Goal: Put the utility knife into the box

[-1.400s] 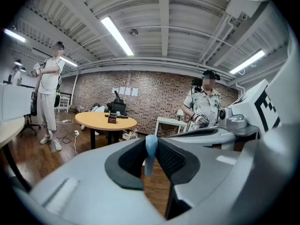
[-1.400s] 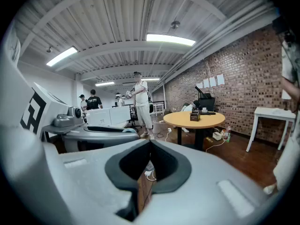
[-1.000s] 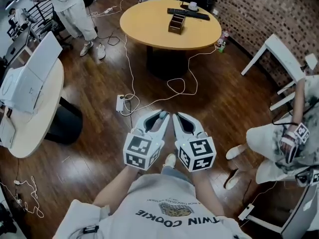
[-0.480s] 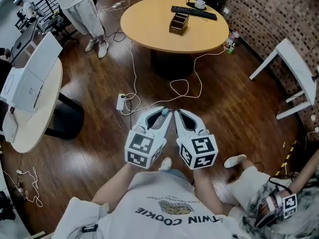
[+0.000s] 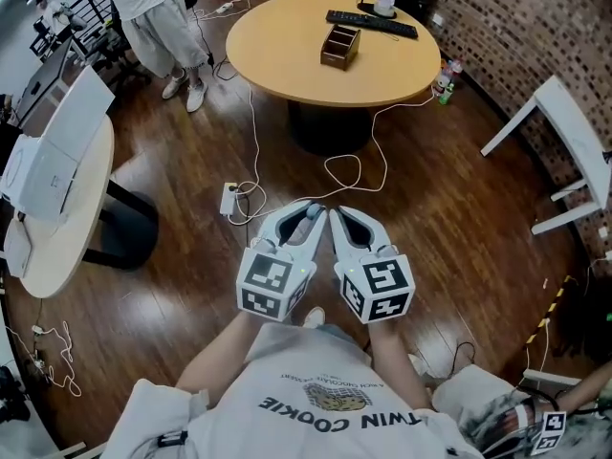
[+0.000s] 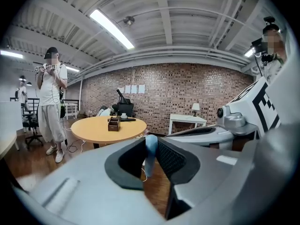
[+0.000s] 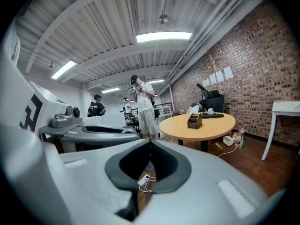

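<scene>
Two grippers are held side by side, close in front of the operator's chest. The marker cubes face the body and the jaws point away over the wooden floor [image 5: 459, 218]. The tips of the two grippers nearly meet.

Left gripper [image 5: 308, 214]: jaws clamped on the utility knife [image 6: 150, 150]. Its pale blue handle stands roughly upright between the two dark pads, pinched from both sides. The top end pokes just above the jaw tips. The blade end cannot be made out.

Right gripper [image 7: 150, 143]: jaw tips brought together, nothing between them. Only floor shows through the opening behind the tips.

Box [image 5: 340, 46]: dark wood, open-topped, divided into compartments. It sits on the round table [image 5: 287, 70], well ahead of both grippers, so knife and box are well apart. What the compartments contain cannot be told.

Same table, beyond the box: a black keyboard [image 5: 371, 24], with a white cup [image 5: 384, 6] just past it.

Floor between operator and table: a white power strip [image 5: 230, 198], with a white cable [image 5: 352, 174] looping toward the table base.

Another person [image 5: 153, 12] in light clothing stands left of the round table. A brick wall [image 5: 516, 27] runs along the right side, with a white table [image 5: 564, 122] near it.
</scene>
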### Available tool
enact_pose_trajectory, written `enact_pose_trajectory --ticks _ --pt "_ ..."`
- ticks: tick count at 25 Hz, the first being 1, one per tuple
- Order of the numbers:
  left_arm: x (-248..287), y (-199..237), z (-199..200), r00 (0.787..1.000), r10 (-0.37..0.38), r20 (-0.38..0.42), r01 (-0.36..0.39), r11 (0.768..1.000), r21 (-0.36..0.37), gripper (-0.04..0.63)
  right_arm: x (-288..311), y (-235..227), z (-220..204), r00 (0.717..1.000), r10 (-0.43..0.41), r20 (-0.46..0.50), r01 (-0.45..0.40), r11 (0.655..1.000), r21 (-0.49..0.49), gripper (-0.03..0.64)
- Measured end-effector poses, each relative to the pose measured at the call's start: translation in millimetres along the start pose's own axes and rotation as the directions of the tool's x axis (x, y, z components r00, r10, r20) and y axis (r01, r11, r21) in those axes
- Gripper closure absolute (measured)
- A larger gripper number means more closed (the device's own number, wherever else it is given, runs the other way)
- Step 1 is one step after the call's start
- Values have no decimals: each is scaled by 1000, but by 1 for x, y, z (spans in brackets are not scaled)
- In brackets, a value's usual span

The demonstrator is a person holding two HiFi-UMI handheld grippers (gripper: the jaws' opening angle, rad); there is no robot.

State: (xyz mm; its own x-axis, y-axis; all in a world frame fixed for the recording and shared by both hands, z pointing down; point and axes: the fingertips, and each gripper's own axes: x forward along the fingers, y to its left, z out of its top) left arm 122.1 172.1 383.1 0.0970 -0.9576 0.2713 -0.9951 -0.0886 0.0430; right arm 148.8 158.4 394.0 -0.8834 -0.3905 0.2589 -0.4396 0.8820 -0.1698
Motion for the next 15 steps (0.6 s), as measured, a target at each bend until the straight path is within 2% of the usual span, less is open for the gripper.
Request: enact_pose_trajectory --ticks 8,15 --pt "48 29 0 1000 -25 -3 25 1000 -20 518 39 -35 6 999 -31 -13 31 999 -8 615" --pt "95 84 5 997 -73 -19 72 997 -38 518 106 -59 21 997 -73 -38 73 997 -4 615"
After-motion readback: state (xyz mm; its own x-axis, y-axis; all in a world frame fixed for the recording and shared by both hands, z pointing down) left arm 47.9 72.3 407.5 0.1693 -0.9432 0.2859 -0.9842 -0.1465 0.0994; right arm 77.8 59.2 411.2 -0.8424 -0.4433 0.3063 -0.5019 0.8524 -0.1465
